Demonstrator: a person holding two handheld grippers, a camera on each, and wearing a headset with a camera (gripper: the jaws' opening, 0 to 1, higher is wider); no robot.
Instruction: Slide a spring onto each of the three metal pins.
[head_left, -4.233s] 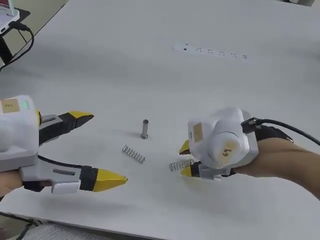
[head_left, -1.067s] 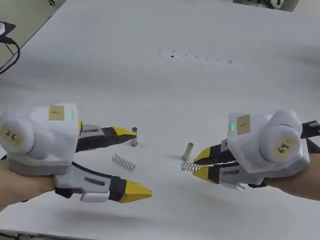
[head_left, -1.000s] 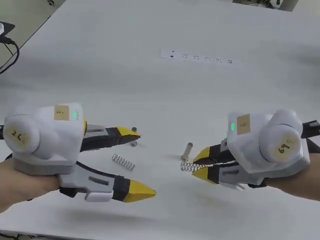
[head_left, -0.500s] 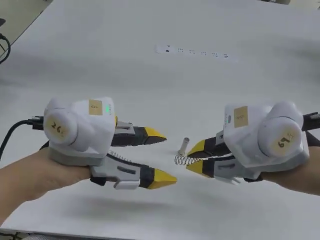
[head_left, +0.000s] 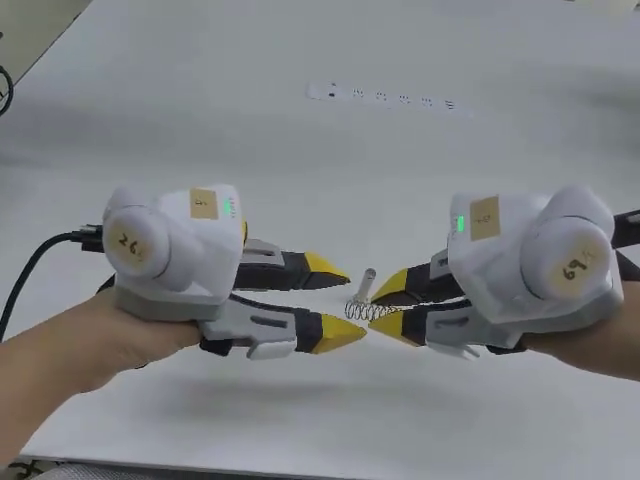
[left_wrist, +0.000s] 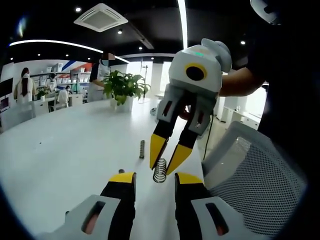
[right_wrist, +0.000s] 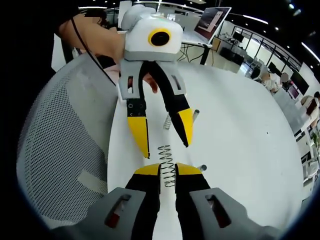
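Observation:
My right gripper (head_left: 386, 307) is shut on one end of a small coil spring (head_left: 362, 311), which sticks out leftward above the table. The right gripper view has the spring (right_wrist: 167, 172) pinched between its yellow tips (right_wrist: 168, 171). My left gripper (head_left: 341, 300) faces it, open, its tips on either side of the spring's free end without touching. A short metal pin (head_left: 367, 283) stands upright just behind the spring. In the right gripper view, a second spring (right_wrist: 167, 121) lies beside a pin (right_wrist: 196, 114), and another pin (right_wrist: 202, 168) stands to the right.
A white power strip (head_left: 390, 98) lies at the far side of the white table (head_left: 300, 150). A black cable (head_left: 35, 262) trails from the left gripper. A grey mesh chair (right_wrist: 60, 125) sits at the table's near edge.
My left gripper has moved right, up to the spring's free end, and its jaws have narrowed a little. The right gripper still holds the spring, almost in place.

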